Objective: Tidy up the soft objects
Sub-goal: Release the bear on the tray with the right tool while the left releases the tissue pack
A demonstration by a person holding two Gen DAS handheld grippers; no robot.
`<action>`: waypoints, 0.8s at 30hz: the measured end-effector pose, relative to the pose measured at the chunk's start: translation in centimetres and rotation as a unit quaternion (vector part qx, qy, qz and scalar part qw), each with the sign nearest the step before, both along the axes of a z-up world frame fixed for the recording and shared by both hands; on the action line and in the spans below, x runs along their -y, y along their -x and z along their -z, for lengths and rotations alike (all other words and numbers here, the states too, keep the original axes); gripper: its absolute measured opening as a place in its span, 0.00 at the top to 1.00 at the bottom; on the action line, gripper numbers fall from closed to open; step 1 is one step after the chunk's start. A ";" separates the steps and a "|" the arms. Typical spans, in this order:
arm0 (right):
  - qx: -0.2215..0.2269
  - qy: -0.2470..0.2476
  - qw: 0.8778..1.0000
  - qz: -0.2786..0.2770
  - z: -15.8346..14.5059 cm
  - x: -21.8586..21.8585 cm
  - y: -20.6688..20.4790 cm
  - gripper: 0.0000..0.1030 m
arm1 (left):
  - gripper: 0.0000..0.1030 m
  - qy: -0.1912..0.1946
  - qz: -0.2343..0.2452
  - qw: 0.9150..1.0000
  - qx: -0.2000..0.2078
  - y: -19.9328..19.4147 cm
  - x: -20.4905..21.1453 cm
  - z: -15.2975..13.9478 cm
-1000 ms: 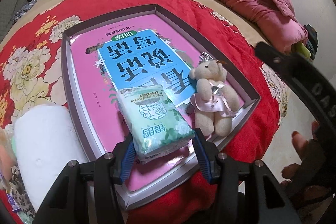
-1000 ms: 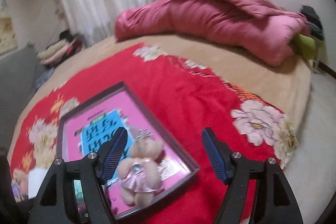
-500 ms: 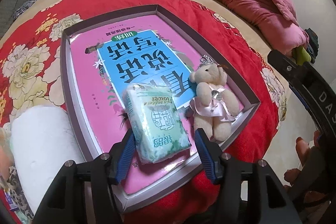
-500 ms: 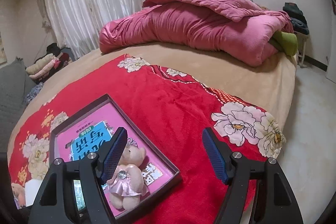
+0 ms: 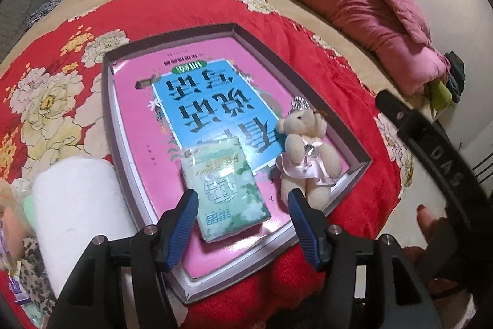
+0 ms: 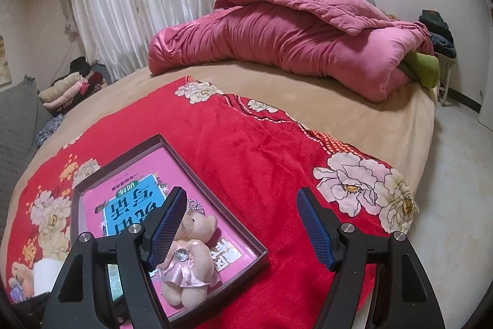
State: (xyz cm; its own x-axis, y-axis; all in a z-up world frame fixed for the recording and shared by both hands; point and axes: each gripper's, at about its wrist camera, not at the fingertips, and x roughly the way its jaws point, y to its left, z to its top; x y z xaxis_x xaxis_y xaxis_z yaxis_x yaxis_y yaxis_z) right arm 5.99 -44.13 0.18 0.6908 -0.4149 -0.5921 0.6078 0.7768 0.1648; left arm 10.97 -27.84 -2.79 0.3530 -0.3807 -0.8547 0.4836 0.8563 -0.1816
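A green tissue pack (image 5: 225, 190) lies in a shallow box (image 5: 348, 141) on a pink and blue book (image 5: 212, 100). A small teddy bear in a pink dress (image 5: 308, 156) lies to its right in the box; it also shows in the right wrist view (image 6: 191, 255). My left gripper (image 5: 243, 205) is open, its fingers either side of the pack's near end, not touching it. My right gripper (image 6: 240, 224) is open and empty above the box's right edge (image 6: 215, 184) and the red blanket (image 6: 246, 144).
A white tissue roll (image 5: 74, 205) lies left of the box, with small toys (image 5: 12, 205) beside it. A folded pink quilt (image 6: 292, 36) lies at the far side of the bed. Folded clothes (image 6: 67, 88) sit at the far left. The bed edge and floor (image 6: 456, 174) are on the right.
My left gripper opened, let go of the tissue pack and drew back; the pack now rests in the box. My right gripper rose and tilted up away from the bear.
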 end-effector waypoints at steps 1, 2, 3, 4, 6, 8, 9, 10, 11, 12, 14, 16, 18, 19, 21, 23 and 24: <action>-0.001 0.001 1.000 0.000 0.0 0.0 -0.1 0.27 | 0.42 0.002 0.000 1.000 0.001 0.0 -0.1 -0.2; -0.002 0.002 1.000 -0.001 0.1 0.0 -0.1 0.27 | 0.42 0.005 0.000 1.000 0.003 0.1 -0.2 -0.4; -0.002 0.002 1.000 -0.001 0.0 -0.1 -0.1 0.27 | 0.42 0.006 0.000 1.000 0.004 0.2 -0.2 -0.5; -0.003 0.003 1.000 -0.002 0.0 -0.1 -0.1 0.27 | 0.42 0.006 -0.001 1.000 0.006 0.3 -0.3 -0.6; -0.002 0.003 1.000 -0.001 0.0 -0.1 -0.1 0.27 | 0.42 0.008 -0.002 1.000 0.009 0.5 -0.5 -0.9; -0.002 0.003 1.000 0.000 0.1 -0.1 -0.2 0.27 | 0.42 0.013 -0.005 1.000 0.008 0.8 -0.9 -1.1; -0.003 0.003 1.000 0.001 0.0 -0.1 -0.1 0.27 | 0.42 0.017 -0.006 1.000 0.008 0.9 -1.1 -1.2; -0.003 0.004 1.000 0.002 0.0 -0.1 -0.1 0.27 | 0.41 0.022 -0.007 1.000 0.009 1.0 -1.3 -1.3; -0.002 0.005 1.000 0.003 -0.1 -0.1 -0.1 0.27 | 0.41 0.024 -0.009 1.000 0.011 1.2 -1.5 -1.4; 0.000 0.007 1.000 0.005 -0.1 -0.1 0.0 0.27 | 0.41 0.024 -0.011 1.000 0.012 1.3 -1.7 -1.5; 0.003 0.011 1.000 0.006 -0.4 -0.2 0.2 0.27 | 0.41 0.028 -0.014 0.999 0.015 1.6 -2.1 -1.7; 0.015 0.019 1.000 0.008 -0.8 -0.5 0.6 0.27 | 0.41 0.032 -0.015 0.999 0.017 1.8 -2.5 -1.9; 0.031 0.031 0.999 0.010 -1.3 -0.9 1.2 0.27 | 0.41 0.037 -0.019 0.999 0.019 2.0 -3.0 -2.3; 0.040 0.038 0.998 0.010 -1.7 -1.1 1.5 0.27 | 0.41 0.038 -0.021 0.999 0.020 2.1 -3.1 -2.4; 0.053 0.055 0.997 0.009 -2.2 -1.7 1.9 0.25 | 0.41 0.037 -0.026 0.999 0.029 2.3 -3.6 -3.0; 0.059 0.068 0.996 0.004 -2.6 -2.3 2.0 0.24 | 0.41 0.040 -0.029 0.998 0.031 2.4 -4.1 -3.3; 0.061 0.077 0.995 0.002 -2.8 -2.6 2.1 0.24 | 0.41 0.042 -0.031 0.998 0.032 2.5 -4.3 -3.5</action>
State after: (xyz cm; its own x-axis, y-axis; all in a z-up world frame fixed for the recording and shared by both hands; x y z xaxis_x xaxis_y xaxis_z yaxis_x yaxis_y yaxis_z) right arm 3.89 -41.54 2.96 0.7517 -0.4973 -0.4331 0.5937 0.7962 0.1162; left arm 8.43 -23.50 0.76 0.4310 -0.4253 -0.7958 0.4432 0.8680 -0.2238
